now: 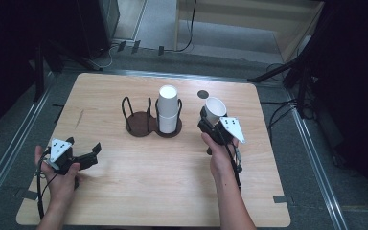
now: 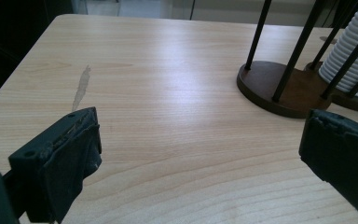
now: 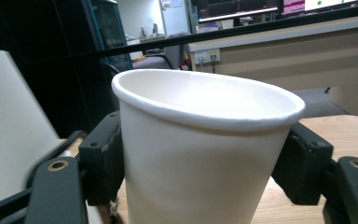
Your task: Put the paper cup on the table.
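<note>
Right gripper (image 1: 210,120), mid-frame, clamps a paper cup (image 3: 200,154) by its sides; light, crushable, so squeeze gently. Left gripper (image 1: 84,155) fingers gape empty.

white paper cup (image 3: 205,154) clamped between two black jaws

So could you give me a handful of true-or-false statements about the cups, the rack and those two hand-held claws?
1. The right gripper is clamped on a white paper cup. True.
2. The left gripper also holds a cup. False: its jaws stand open over bare table, with nothing between them.
3. A stack of white cups stands in the right-hand bay of the wire rack. True.
4. The rack's left-hand bay is full of cups. False: it is empty.
5. The held cup is upside down. False: its open mouth faces up, tilted.
</note>
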`<state>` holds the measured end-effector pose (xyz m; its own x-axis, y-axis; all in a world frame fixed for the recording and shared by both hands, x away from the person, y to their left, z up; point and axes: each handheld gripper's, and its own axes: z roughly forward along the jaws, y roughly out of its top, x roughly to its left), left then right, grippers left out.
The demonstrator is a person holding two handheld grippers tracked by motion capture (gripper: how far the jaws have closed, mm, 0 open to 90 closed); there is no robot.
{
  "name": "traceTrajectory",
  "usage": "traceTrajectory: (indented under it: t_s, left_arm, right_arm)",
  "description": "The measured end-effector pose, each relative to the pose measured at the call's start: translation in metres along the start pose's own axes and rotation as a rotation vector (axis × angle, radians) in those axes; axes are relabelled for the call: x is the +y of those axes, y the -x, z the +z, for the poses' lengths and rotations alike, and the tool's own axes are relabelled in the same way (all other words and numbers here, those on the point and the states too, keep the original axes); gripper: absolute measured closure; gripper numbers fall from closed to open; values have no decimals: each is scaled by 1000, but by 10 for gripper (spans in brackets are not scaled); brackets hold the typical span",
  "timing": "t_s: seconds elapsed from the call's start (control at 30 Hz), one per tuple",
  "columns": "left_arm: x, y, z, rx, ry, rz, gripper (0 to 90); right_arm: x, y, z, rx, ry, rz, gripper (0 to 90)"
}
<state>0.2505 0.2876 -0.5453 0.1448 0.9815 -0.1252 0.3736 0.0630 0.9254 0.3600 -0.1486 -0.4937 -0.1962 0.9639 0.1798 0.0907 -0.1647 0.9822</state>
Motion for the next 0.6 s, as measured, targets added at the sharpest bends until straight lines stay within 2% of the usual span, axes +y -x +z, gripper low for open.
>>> traceTrajectory:
  t_s: [0.1,0.2,0.3,0.4,0.5,0.6]
  left_arm:
    - [-1,3,0,6,3,19,0]
    - [-3,5,0,38,5,21,0]
    - [-3,3,0,33,10,5,0]
    - [-3,2,0,24,14,-10,0]
    - [-4,3,0,28,15,-2,0]
    - [-4,3,0,36,14,-2,0]
  right_arm:
    - [0,5,5,-12,-6,-3,275]
    - [0,10,11,-20,-6,2,275]
    - [1,15,19,-35,-13,-15,276]
    - [0,18,29,-52,-27,-58,276]
    - [-2,19,38,-61,-46,-85,273]
    - [-4,23,46,-88,-54,-85,259]
